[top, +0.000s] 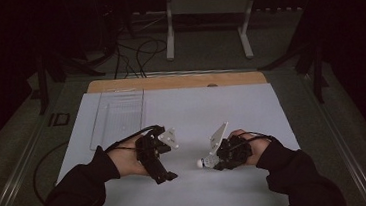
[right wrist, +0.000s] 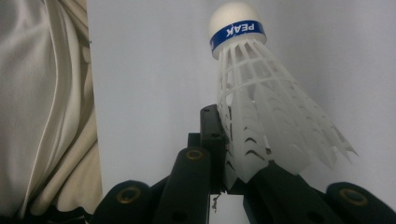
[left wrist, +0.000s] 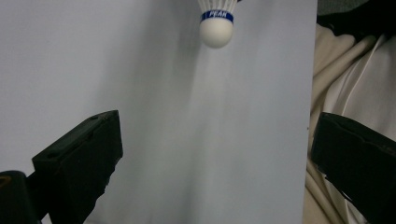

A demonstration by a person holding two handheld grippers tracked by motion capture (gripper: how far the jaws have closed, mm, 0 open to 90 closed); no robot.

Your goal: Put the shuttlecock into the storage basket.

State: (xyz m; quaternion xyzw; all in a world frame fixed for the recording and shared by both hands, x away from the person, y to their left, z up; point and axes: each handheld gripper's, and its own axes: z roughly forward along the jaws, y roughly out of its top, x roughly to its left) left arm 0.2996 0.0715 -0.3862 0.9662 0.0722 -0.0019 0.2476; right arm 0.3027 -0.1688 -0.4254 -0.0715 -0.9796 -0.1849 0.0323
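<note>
A white plastic shuttlecock (right wrist: 261, 107) with a blue band under its cork lies near the front of the white sheet (top: 197, 117). My right gripper (right wrist: 233, 154) is shut on its skirt, and the cork (top: 201, 163) points left toward my other hand. In the high view the right gripper (top: 215, 163) rests low at centre right. My left gripper (top: 164, 172) is a short way to its left and stands open, with nothing between the jaws. In the left gripper view the cork (left wrist: 215, 28) lies ahead of the open left gripper (left wrist: 215, 158), well apart from it.
A clear plastic tray (top: 117, 116) lies on the sheet at the back left. A wooden board edge (top: 176, 81) runs along the back. Cream cloth (left wrist: 355, 79) hangs past the sheet's near edge. A white frame stand (top: 207, 5) and cables (top: 136, 52) are on the floor beyond.
</note>
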